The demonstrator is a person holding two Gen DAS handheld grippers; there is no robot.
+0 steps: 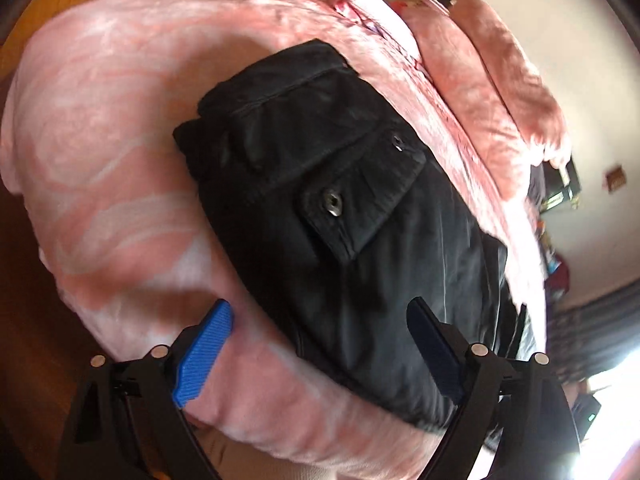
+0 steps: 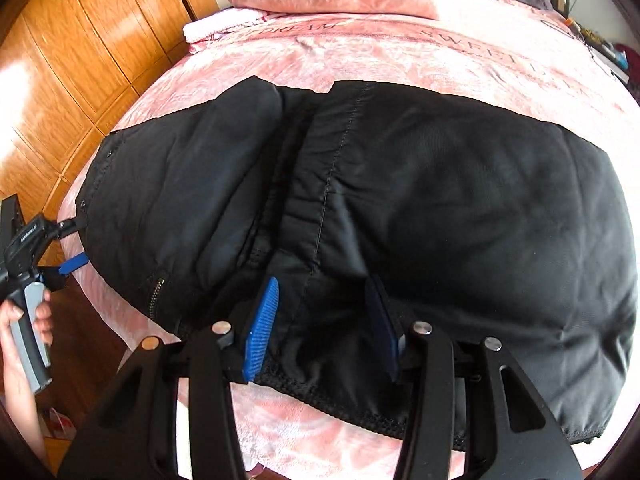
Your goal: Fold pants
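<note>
A: Listing from the left wrist view first. Item: pants (image 1: 352, 216), black, lying on a pink bed (image 1: 100, 140). Flap pocket with a metal snap (image 1: 332, 204) on top. Condition?

B: Bundled into a compact slab, layers stacked; folding looks well along, by my reading. Left claw (image 1: 320, 344) spread wide, nothing held, one blue pad over the blanket, the other over the cloth edge.

A: Right wrist view, same item.

B: Pants (image 2: 440, 208) across the bed (image 2: 360, 56), near its front edge. Smooth, slightly shiny fabric, grey stitched seam, gathered band, zipper (image 2: 158, 284) at the left. Right claw (image 2: 322, 328) partly open, fabric between the pads; whether they press it I cannot tell.

A: Remaining?

B: Probably a last fold or tidying of the near hem.
</note>
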